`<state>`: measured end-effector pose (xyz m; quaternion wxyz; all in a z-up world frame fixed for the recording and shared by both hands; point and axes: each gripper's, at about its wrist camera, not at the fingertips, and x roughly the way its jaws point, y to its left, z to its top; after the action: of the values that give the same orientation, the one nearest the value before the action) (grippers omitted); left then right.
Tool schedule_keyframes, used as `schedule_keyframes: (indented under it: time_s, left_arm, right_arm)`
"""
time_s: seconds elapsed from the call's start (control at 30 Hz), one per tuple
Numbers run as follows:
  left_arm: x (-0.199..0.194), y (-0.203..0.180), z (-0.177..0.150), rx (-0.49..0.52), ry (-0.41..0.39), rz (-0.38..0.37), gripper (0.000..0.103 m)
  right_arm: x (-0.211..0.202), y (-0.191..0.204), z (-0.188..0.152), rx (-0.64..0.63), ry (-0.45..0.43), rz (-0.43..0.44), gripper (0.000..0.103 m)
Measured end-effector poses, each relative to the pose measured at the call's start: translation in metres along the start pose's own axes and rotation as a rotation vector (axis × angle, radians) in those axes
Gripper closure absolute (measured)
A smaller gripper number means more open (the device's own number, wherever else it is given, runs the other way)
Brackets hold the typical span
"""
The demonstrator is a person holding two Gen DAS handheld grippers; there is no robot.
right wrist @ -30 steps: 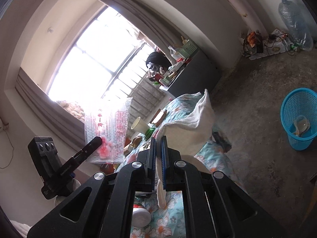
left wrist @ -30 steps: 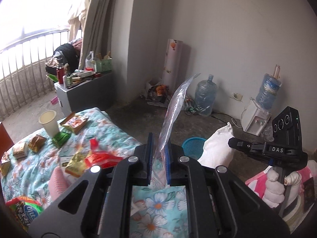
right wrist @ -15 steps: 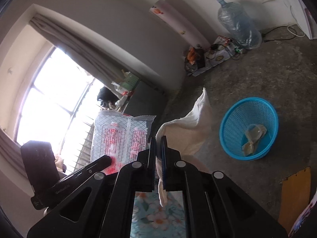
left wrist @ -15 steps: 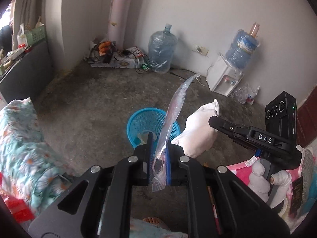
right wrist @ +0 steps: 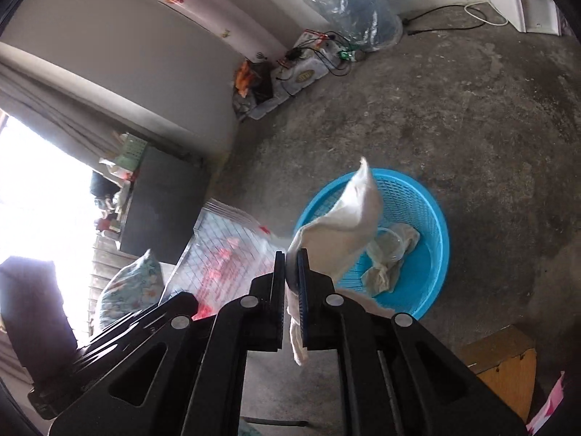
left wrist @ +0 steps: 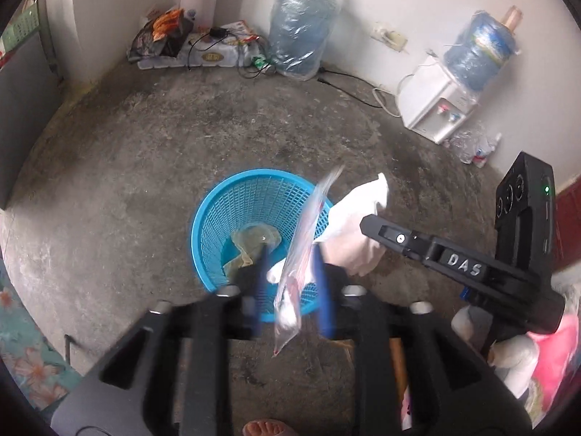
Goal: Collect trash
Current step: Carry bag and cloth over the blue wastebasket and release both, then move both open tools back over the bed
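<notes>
A blue mesh waste basket (left wrist: 218, 214) stands on the concrete floor, with crumpled beige trash (left wrist: 254, 239) inside; it also shows in the right wrist view (right wrist: 432, 239). My left gripper (left wrist: 289, 272) is open above the basket's near rim, and a clear plastic bag with red print (left wrist: 301, 250) hangs loose between its blurred fingers. The bag also shows in the right wrist view (right wrist: 225, 254). My right gripper (right wrist: 291, 258) is shut on a white cloth-like wrapper (right wrist: 348, 225), held over the basket. The wrapper shows in the left wrist view (left wrist: 356, 225).
Two large water bottles (left wrist: 301, 32), a white water dispenser (left wrist: 432, 109), and cables with clutter (left wrist: 203, 47) line the far wall. A dark cabinet (right wrist: 159, 200) stands left. A cardboard box (right wrist: 504, 359) sits near right. The flowered bed cover (left wrist: 21, 345) is at lower left.
Both grippers swung from the bed to above the blue basket. My left gripper's fingers have opened, and the plastic bag is slipping free. The right gripper still holds the white wrapper.
</notes>
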<state>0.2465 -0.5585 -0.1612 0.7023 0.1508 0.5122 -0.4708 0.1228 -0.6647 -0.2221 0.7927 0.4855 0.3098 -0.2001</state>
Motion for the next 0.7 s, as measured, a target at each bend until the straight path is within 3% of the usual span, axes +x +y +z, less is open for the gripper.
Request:
schedule_keyframes:
  time_s: [0.07,0.13,0.37,0.53,0.7]
  left_arm:
    - [0.012,0.0,0.005,-0.025,-0.011,0.008,0.053]
    - [0.018,0.001,0.006,-0.04,-0.007,0.013,0.053]
    - [-0.015,0.003,0.0,-0.021,-0.033,-0.027,0.052]
    - [-0.074,0.006,-0.012,-0.022,-0.073,-0.064,0.052]
    - [-0.167,0.03,-0.05,-0.021,-0.138,-0.07,0.052]
  right_arm:
    - [0.013,-0.009,0.005,0.015,0.014,-0.047,0.075]
    - [0.016,-0.013,0.002,0.021,0.003,-0.086,0.072]
    - [-0.002,-0.022,-0.017,0.036,-0.038,-0.093,0.067]
    - [-0.031,0.0,-0.03,-0.016,-0.079,-0.079,0.065]
    - [-0.08,0.056,-0.051,-0.148,-0.135,0.001,0.052]
